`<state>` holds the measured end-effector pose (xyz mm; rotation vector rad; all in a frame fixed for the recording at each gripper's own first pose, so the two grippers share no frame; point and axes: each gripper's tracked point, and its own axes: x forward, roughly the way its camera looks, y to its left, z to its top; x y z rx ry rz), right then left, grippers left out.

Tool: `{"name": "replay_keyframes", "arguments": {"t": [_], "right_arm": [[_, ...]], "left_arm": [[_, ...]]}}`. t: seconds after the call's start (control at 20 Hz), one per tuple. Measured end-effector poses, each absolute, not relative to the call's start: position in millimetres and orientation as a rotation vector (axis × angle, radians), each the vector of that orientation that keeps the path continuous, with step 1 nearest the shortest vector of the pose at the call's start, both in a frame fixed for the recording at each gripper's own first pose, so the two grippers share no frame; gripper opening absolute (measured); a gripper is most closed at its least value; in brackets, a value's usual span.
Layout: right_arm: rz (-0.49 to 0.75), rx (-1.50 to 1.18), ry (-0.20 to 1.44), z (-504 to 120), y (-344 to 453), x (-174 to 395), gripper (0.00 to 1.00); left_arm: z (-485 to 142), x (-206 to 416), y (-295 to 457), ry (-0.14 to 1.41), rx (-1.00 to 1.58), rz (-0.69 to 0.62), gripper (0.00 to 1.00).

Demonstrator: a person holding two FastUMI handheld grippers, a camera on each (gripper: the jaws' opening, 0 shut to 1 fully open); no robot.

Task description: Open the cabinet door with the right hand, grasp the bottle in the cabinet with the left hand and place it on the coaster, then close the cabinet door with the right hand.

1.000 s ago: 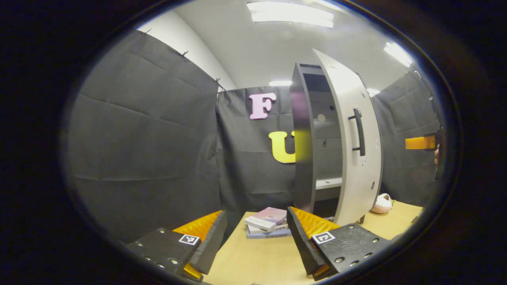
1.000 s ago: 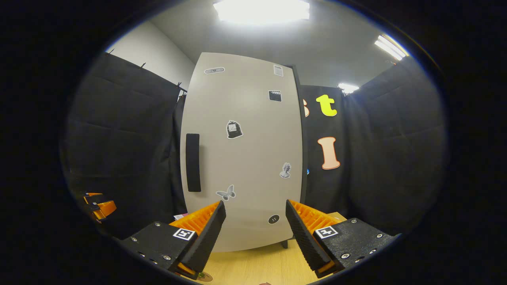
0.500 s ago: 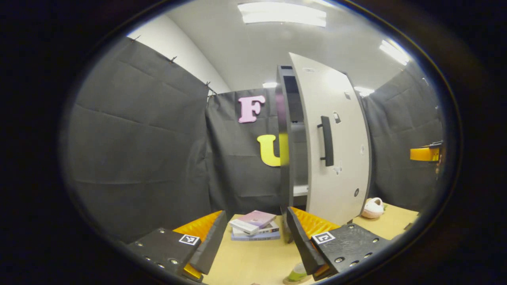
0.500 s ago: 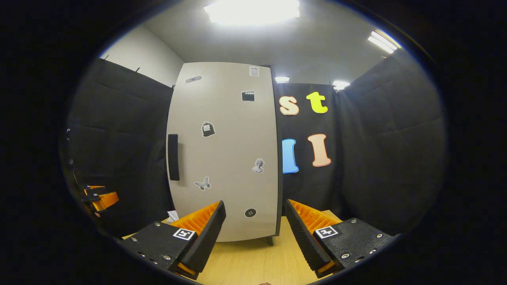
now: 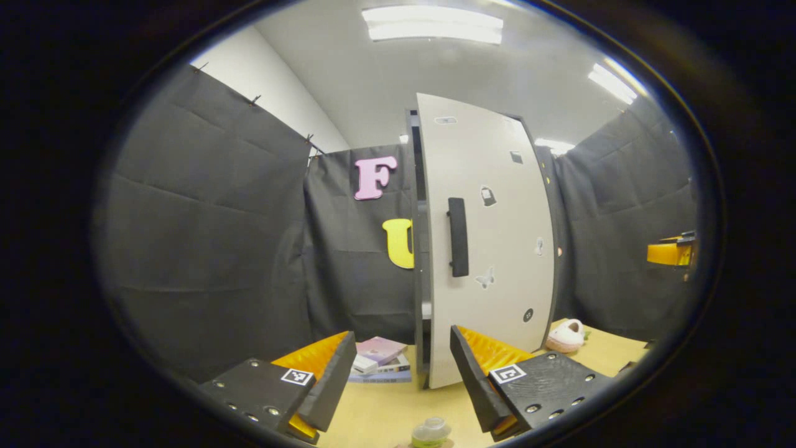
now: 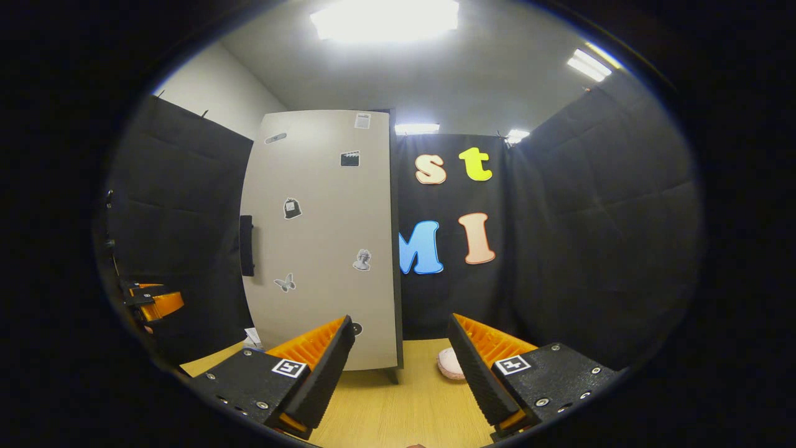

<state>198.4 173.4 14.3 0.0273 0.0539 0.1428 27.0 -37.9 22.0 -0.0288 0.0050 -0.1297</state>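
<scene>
The pale cabinet door [image 5: 497,249] with its dark handle [image 5: 458,236] stands almost flush against the cabinet body [image 5: 415,186], with a thin gap at its handle edge. A small bottle [image 5: 430,430] with a green label stands on the wooden table at the bottom edge, just in front of my left gripper [image 5: 403,339], which is open and holds nothing. What the bottle rests on is cut off. My right gripper [image 6: 401,323] is open and apart from the door [image 6: 317,242], facing the door's right edge. It also appears far right as the right gripper [image 5: 668,252].
A stack of books [image 5: 379,359] lies on the wooden table [image 5: 385,410] left of the cabinet. A pink plush slipper [image 5: 564,336] sits to its right, and is the slipper [image 6: 448,364] between my right fingers. The left gripper [image 6: 152,305] shows far left.
The cabinet door has swung from wide open to nearly shut. Both grippers have drawn back from the cabinet, and the bottle has come into the left gripper view.
</scene>
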Motion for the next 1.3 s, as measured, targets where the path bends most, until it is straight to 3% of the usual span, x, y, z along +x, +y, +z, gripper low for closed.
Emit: {"name": "replay_keyframes", "arguments": {"t": [1.3], "right_arm": [[0.092,0.032,0.018,15,146,195,0.94]], "left_arm": [[41,3,-31,-0.012,-0.024,-0.087,0.92]]}}
